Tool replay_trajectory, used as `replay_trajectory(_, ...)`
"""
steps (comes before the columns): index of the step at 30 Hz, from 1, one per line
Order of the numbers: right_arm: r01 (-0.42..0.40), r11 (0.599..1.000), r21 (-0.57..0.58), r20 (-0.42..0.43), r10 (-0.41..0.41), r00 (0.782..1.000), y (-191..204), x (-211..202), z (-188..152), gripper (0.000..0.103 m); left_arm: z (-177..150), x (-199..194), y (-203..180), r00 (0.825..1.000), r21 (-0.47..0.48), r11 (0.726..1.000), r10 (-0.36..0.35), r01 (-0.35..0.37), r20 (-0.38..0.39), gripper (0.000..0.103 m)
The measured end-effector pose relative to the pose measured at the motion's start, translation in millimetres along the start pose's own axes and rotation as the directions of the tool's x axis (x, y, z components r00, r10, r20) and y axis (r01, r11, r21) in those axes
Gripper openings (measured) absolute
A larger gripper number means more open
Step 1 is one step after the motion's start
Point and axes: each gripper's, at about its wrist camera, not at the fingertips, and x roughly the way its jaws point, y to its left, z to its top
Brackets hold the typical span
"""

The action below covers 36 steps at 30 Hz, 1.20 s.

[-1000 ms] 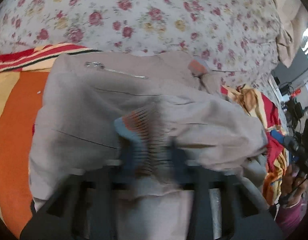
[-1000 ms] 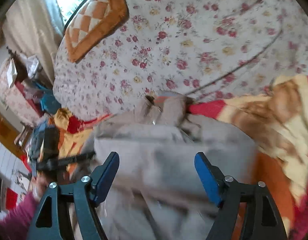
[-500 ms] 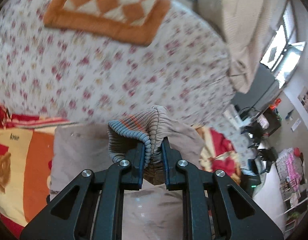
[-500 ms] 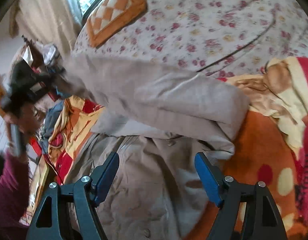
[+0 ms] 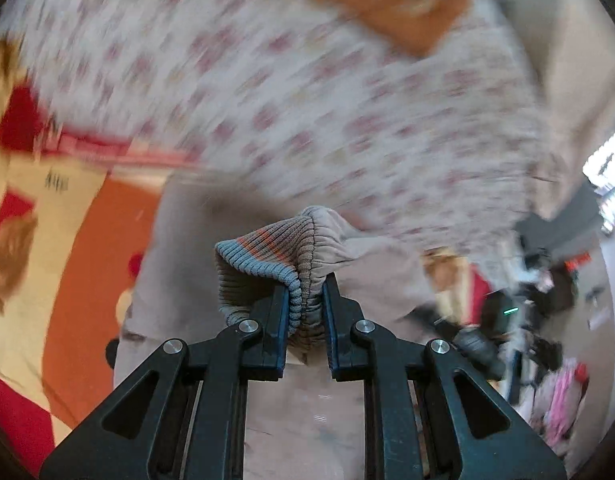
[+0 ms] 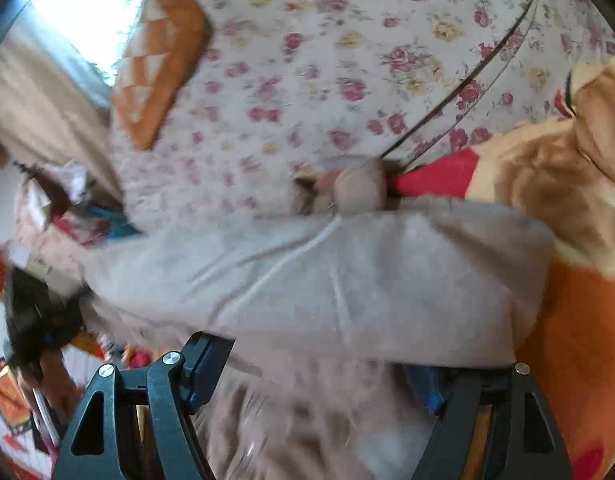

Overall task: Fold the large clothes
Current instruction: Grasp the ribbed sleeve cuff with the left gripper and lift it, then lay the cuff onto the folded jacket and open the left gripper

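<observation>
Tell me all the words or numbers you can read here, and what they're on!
None can be read.
Dark lettering on the cream patch of the orange cartoon blanket: too blurred to read.
Beige jacket sleeve with ribbed striped cuff, floral bedsheet: no writing visible.

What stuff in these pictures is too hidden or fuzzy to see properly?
- Left wrist view: the flowered bedspread and the room clutter at right are smeared by motion blur.
- Left wrist view: the left hand-held gripper is shut on the cuff; the sleeve beyond drops behind it.
- Right wrist view: the jacket covers the fingertips of the right hand-held gripper, though they stand wide apart.
</observation>
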Motion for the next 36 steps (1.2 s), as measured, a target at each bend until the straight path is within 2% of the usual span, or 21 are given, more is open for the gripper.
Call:
replay_trajectory(3, 0.071, 0.997, -0.026, -0.025, -0.071, 0.997, -0.8, 16.5, 16.1, 0.075, -4.4, 65.9, 47.3, 0.992, -0.1, 0.991, 0.073, -0.084, -0.105, 0.014)
replay_trajectory(5, 0.043, 0.998, -0.046, -0.045, -0.045, 0.998, 6.2, 0.3, 15.5, 0.075, -6.3, 82.8, 66.0, 0.991, -0.15, 0.986, 0.06, -0.077, -0.119, 0.014)
replay_trajectory(6, 0.022, 0.998, -0.06, -0.037, -0.024, 0.999, 9.0, -10.6, 13.4, 0.075, -5.8, 87.8, 76.5, 0.993, -0.18, 0.983, 0.024, -0.044, -0.116, 0.015)
replay_trajectory(8, 0.028, 0.989, -0.147, -0.018, -0.031, 0.999, 21.8, -45.5, 0.9, 0.076, -3.9, 85.8, 82.5, 0.995, -0.185, 0.982, 0.003, -0.021, -0.098, 0.018)
replay_trajectory(11, 0.133, 0.941, -0.31, 0.044, -0.125, 0.991, 36.5, -83.6, -29.1, 0.078, 0.1, 78.0, 79.2, 0.997, -0.16, 0.987, -0.004, -0.009, -0.08, 0.018)
replay_trajectory(13, 0.173, 0.916, -0.361, 0.035, -0.172, 0.985, 37.1, -82.8, -44.3, 0.078, 0.7, 75.2, 74.1, 0.997, -0.146, 0.989, 0.008, -0.019, -0.073, 0.018)
replay_trajectory(15, 0.264, 0.872, -0.413, 0.045, -0.269, 0.962, 33.8, -68.7, -58.9, 0.078, 0.8, 75.8, 70.4, 0.997, -0.154, 0.988, 0.017, -0.029, -0.077, 0.018)
replay_trajectory(16, 0.314, 0.851, -0.42, 0.072, -0.314, 0.947, 31.7, -61.1, -62.0, 0.072, 1.0, 76.6, 70.6, 0.997, -0.16, 0.987, 0.019, -0.031, -0.08, 0.018)
replay_trajectory(17, 0.347, 0.845, -0.408, 0.092, -0.34, 0.936, 28.7, -53.3, -61.7, 0.043, 1.4, 77.2, 69.3, 0.996, -0.164, 0.986, 0.02, -0.034, -0.081, 0.018)
replay_trajectory(19, 0.344, 0.87, -0.353, 0.095, -0.332, 0.938, 20.9, -51.6, -58.2, 0.012, -0.3, 71.0, 63.5, 0.996, -0.157, 0.987, 0.022, -0.035, -0.084, 0.018)
replay_trajectory(21, 0.33, 0.886, -0.325, 0.137, -0.301, 0.944, 22.7, -71.7, -63.7, 0.006, -3.0, 57.4, 60.2, 0.996, -0.142, 0.99, 0.001, -0.013, -0.085, 0.02)
replay_trajectory(22, 0.33, 0.887, -0.321, 0.154, -0.295, 0.943, 26.5, -82.4, -68.3, 0.004, -4.5, 52.5, 59.2, 0.996, -0.138, 0.99, -0.01, -0.002, -0.089, 0.024)
replay_trajectory(24, 0.307, 0.909, -0.282, 0.143, -0.276, 0.95, 18.4, -104.6, -81.4, 0.004, -10.0, 46.3, 61.4, 0.995, -0.133, 0.991, -0.043, 0.031, -0.088, 0.041)
replay_trajectory(26, 0.294, 0.924, -0.243, 0.073, -0.285, 0.956, 3.9, -108.6, -99.3, 0.003, -15.8, 54.9, 63.6, 0.993, -0.116, 0.993, -0.038, 0.025, -0.11, 0.044)
replay_trajectory(28, 0.297, 0.928, -0.227, -0.005, -0.306, 0.952, -10.5, -100.9, -116.7, 0.003, -21.4, 70.4, 67.4, 0.989, -0.128, 0.992, -0.015, -0.004, -0.148, 0.044)
replay_trajectory(31, 0.26, 0.946, -0.192, -0.053, -0.274, 0.96, -17.1, -102.9, -129.4, 0.003, -24.7, 78.8, 73.6, 0.987, -0.168, 0.986, -0.029, 0.002, -0.157, 0.044)
replay_trajectory(34, 0.206, 0.964, -0.17, -0.007, -0.21, 0.978, -6.7, -129.8, -117.2, 0.004, -18.9, 66.9, 71.4, 0.989, -0.152, 0.988, -0.053, 0.032, -0.136, 0.044)
replay_trajectory(35, 0.186, 0.97, -0.154, 0.015, -0.186, 0.982, -6.5, -136.5, -111.6, 0.011, -17.2, 62.9, 70.9, 0.99, -0.141, 0.989, -0.062, 0.044, -0.128, 0.046)
replay_trajectory(36, 0.168, 0.978, -0.125, 0.045, -0.163, 0.986, -7.2, -143.5, -103.5, 0.021, -14.6, 57.5, 69.9, 0.991, -0.126, 0.99, -0.071, 0.056, -0.116, 0.053)
